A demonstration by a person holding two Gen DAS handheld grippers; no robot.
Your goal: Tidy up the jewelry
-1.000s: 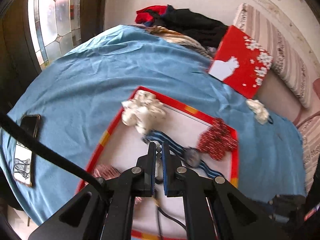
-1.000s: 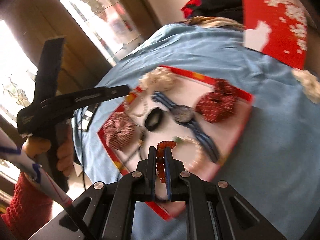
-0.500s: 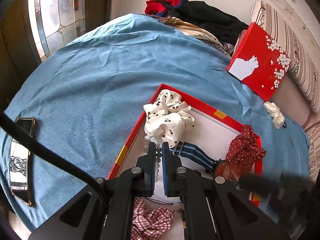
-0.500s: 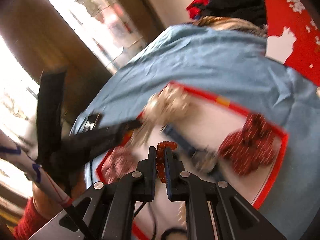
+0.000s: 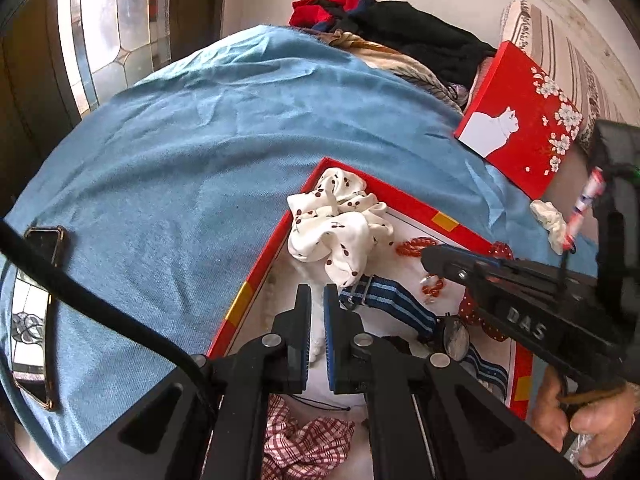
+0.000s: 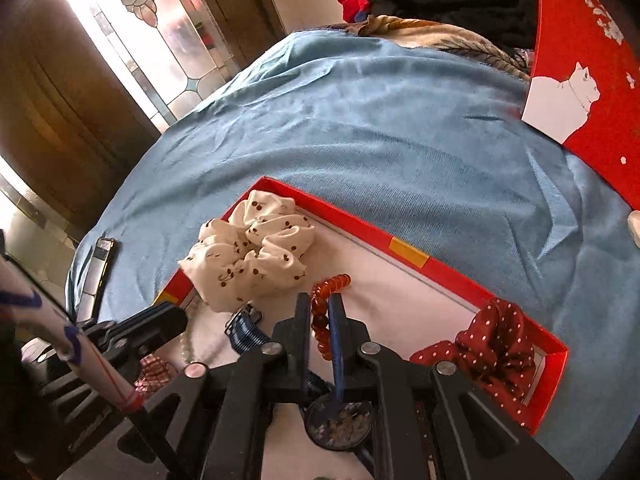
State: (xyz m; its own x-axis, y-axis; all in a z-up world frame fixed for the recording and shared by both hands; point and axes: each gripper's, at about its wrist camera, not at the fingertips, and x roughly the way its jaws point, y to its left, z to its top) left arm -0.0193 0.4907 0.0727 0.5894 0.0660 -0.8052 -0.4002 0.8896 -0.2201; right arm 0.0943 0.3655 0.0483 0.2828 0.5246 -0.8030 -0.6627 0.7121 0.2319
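A red-rimmed tray [image 5: 256, 276] sits on blue cloth [image 5: 192, 152] by stained glass [image 6: 160, 20]; the left gripper [image 5: 316, 300] is closed, while the right gripper [image 6: 320, 312] has just been opening around a red bead bracelet [image 6: 324, 304].

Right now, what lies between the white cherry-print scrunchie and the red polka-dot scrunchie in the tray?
The orange-red bead bracelet, sitting between the jaws of the right gripper, which have just been opening; beyond it the tray floor is bare. The right wrist view shows this best.

A wrinkled blue cloth [image 5: 208, 152] is covering the table. A red-rimmed tray [image 5: 404, 204] is lying on the cloth. Left of the tray, a phone [image 5: 34, 312] is resting near the cloth's edge. Beyond the tray, a red cat-print box [image 5: 520, 120] and piled clothes [image 5: 400, 36] are sitting; a small white scrunchie [image 5: 550, 222] is lying right of it.
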